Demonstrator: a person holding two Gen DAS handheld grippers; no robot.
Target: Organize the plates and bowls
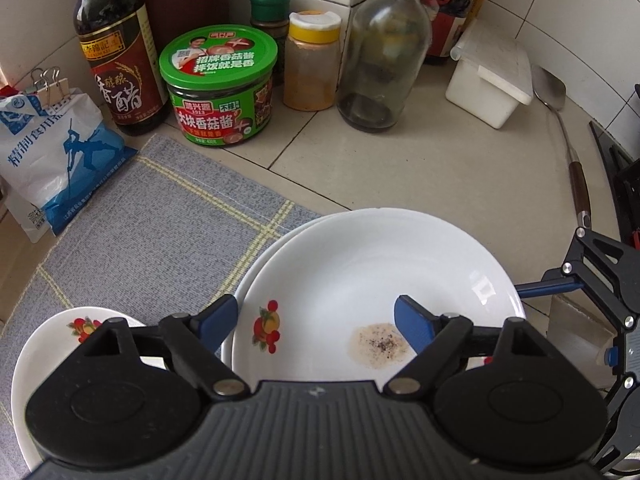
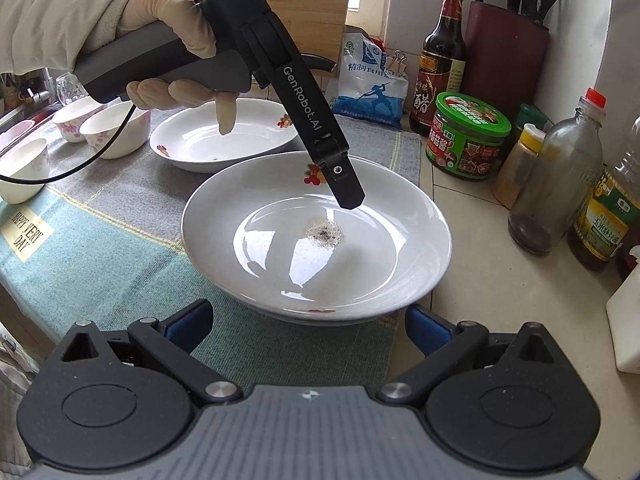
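Observation:
A white plate with a fruit print and a speckled residue spot [image 1: 360,280] [image 2: 316,236] sits stacked on another white plate whose rim [image 1: 250,276] shows beneath it. My left gripper [image 1: 316,320] [image 2: 346,196] is open and hovers over this plate's far side. My right gripper [image 2: 306,326] is open at the plate's near rim, holding nothing. A third fruit-print plate [image 2: 222,142] [image 1: 44,344] lies on the mat behind. Small floral bowls [image 2: 116,128] stand at the far left.
A grey and green mat [image 2: 100,248] [image 1: 152,220] covers the counter. Behind stand a vinegar bottle [image 1: 116,52], green jar [image 1: 218,84], spice shakers [image 1: 312,60], glass bottle [image 1: 384,52], salt bag [image 1: 56,152], white box [image 1: 490,76] and a spatula [image 1: 560,128]. An oil bottle [image 2: 612,208] stands right.

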